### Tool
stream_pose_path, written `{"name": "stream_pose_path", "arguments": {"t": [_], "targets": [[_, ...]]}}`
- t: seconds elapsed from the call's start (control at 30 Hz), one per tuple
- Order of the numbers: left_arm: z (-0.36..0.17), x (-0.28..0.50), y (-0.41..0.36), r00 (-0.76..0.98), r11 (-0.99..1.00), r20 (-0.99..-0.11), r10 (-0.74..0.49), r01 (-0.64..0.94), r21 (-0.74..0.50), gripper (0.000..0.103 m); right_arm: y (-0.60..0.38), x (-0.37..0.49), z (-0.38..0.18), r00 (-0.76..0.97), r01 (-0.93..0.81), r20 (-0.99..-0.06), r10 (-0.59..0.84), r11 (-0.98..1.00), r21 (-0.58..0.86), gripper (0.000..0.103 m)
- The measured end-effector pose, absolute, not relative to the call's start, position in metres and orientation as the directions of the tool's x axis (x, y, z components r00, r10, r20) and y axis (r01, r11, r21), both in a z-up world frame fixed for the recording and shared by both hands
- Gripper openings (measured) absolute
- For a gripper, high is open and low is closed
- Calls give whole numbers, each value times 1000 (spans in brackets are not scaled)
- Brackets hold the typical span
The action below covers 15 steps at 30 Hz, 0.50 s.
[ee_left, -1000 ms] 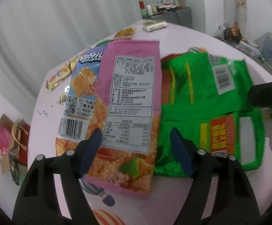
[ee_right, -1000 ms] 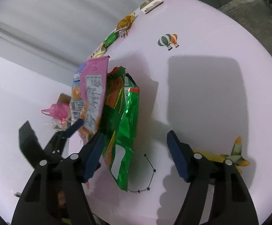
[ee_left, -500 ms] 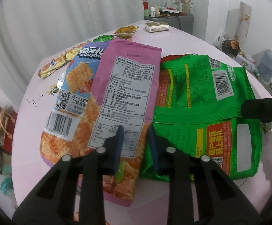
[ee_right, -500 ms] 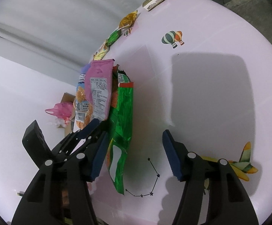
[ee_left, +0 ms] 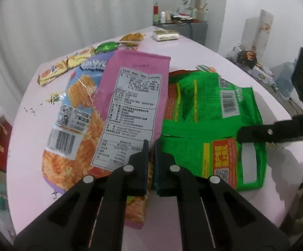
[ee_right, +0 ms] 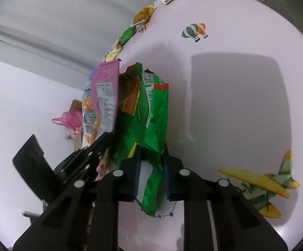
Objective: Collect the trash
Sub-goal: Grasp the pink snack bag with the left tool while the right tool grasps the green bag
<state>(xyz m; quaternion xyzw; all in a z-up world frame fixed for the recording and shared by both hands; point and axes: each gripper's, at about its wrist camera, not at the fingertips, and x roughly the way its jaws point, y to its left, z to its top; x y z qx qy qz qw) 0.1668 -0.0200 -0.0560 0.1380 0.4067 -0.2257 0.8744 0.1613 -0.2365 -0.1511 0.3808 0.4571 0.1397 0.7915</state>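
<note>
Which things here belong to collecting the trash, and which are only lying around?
Job:
pink snack bag, pinched in left gripper
green snack bag, right gripper closing on it
small wrappers

Lying about:
small box
table stickers

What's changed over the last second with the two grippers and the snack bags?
Left gripper went from wide open to shut on the pink bag. Right gripper is closing, pads now pinching the green bag. Both bags lifted slightly; table litter unchanged.
</note>
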Motion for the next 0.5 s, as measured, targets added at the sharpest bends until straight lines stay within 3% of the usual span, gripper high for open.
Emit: {"name": "stream_pose_path", "arguments": {"t": [0.03,0.4,0.5], "targets": [[-54,163,-20,566,857,-773,-286,513,58,3,-238,156,-149,542,118,-615,572,673,730,8],[-39,94,-12,461,799,-807,-368,601,-21,5,-276,97,-141,578,150,-620,531,678,720,7],[-48,83,-17,451,790,-826,-337,613,12,21,-277,93,-145,583,153,-602,546,654,741,7]]}}
